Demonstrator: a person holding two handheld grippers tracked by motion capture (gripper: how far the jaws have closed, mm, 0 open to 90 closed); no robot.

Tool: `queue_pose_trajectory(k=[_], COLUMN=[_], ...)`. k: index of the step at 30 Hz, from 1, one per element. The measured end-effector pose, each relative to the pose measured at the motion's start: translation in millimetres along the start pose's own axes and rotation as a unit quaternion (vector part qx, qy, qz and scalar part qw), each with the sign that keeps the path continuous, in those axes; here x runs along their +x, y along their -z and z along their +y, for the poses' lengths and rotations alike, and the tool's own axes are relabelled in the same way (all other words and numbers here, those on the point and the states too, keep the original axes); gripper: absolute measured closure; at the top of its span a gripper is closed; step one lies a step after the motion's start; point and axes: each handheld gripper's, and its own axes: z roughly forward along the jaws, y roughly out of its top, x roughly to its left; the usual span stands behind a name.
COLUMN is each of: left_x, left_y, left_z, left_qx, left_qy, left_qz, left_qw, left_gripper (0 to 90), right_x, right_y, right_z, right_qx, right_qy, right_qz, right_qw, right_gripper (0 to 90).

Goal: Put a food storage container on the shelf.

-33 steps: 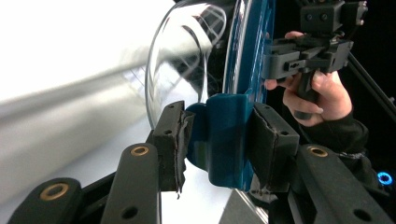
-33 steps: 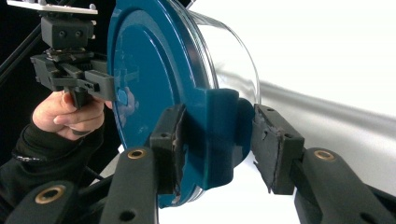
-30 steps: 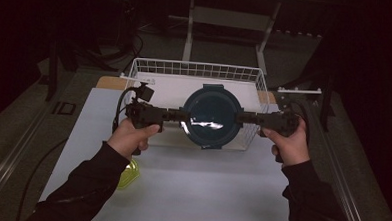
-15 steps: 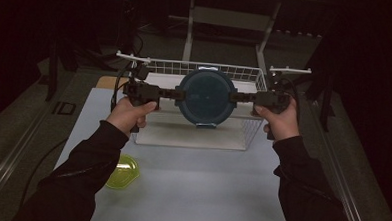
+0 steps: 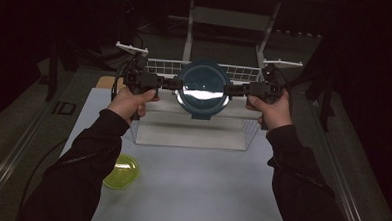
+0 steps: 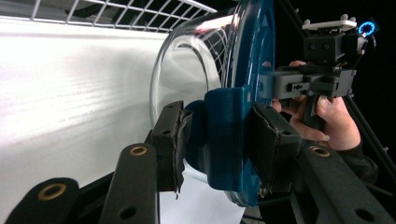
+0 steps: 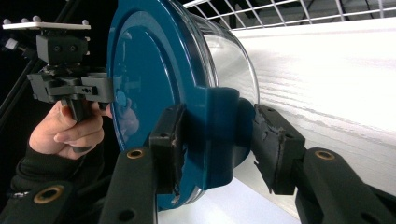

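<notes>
A: What's that betw. the tools?

B: Round glass container [image 5: 203,89], clear body, teal lid w/ side clips. Held up over the wire basket [image 5: 245,72] at the back of the surface [image 5: 190,190].

A: Grip?

B: Left tool [image 5: 171,83] clamped on one lid clip, right tool [image 5: 233,89] on the opposite clip, jaws part-closed, pads pressing.

A: Handling?

B: Prob. heavy, rigid, breakable, glass slick. Clips are the best hold, but if one pops, it drops. Yellow lid [image 5: 122,170] sits near the front, left.
</notes>
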Motion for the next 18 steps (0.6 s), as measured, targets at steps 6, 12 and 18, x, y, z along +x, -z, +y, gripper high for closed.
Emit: queue_pose_trajectory(k=[6,12,18], left_x=[11.3,17.1,25.6], left_y=[-5.1,-6.5,-11.0], left_z=[4.0,5.2,4.4], left_qx=[-0.012,-0.011,-0.013], left_qy=[0.025,0.039,0.059], left_qz=[-0.008,-0.006,-0.01], left_qw=[0.9996,0.9992,0.9981], left_gripper=[55.3,54.1,51.8], right_x=[-2.5,-7.0,-14.4], right_y=[-3.0,-6.9,-11.4], right_z=[5.6,10.4,13.2], right_qx=[0.011,0.014,0.012], right_qy=[-0.02,-0.039,-0.067], right_qz=[-0.01,-0.006,0.002], right_qw=[0.9997,0.9991,0.9977], right_gripper=[53.3,52.5,51.2])
